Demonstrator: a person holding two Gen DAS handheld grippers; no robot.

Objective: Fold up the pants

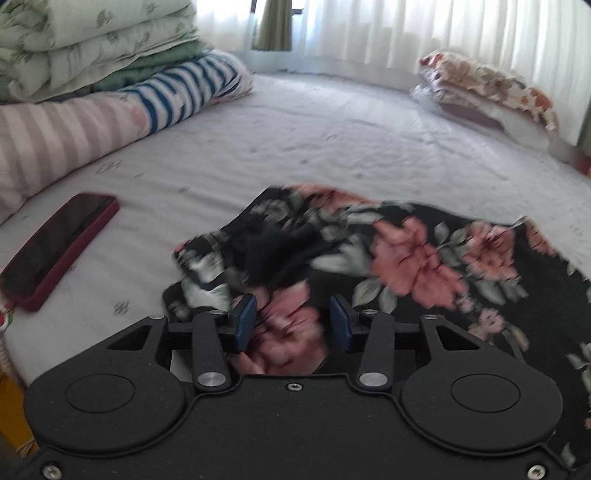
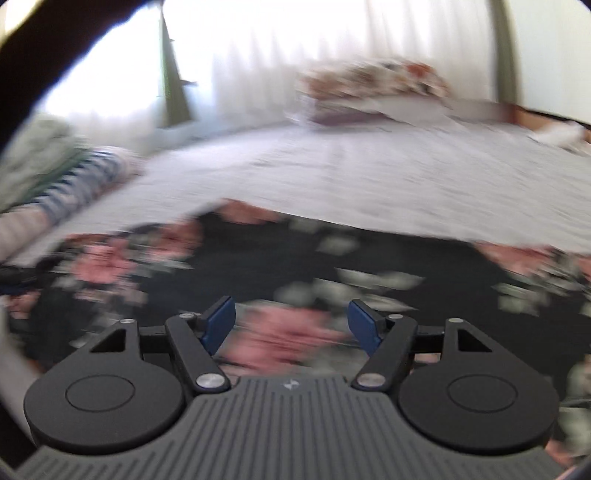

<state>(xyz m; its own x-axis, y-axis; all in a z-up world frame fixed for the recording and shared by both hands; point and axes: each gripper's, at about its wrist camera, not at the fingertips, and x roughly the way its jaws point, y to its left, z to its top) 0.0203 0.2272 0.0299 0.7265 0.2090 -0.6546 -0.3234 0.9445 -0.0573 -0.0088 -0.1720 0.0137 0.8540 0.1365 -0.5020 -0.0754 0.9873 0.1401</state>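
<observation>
Pants (image 1: pixel 406 251): black, pink floral; lying on bed (image 1: pixel 314 140), long axis running across both views, probably part-folded, though blur hides the edges. Bed: white sheet; curtains (image 1: pixel 424 29) behind; phone (image 1: pixel 59 251) left of pants; stacked bedding (image 1: pixel 92 55) far left; pillow (image 1: pixel 487 92) far right. Left claw (image 1: pixel 291 321): spread, fabric beneath, nothing pinched. Right claw (image 2: pixel 291 325): spread wide, just above pants.

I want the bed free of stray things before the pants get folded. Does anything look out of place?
Yes: a red-cased phone lies screen up on the sheet, left of the floral pants and apart from them. The pants' near-left end is bunched.
</observation>
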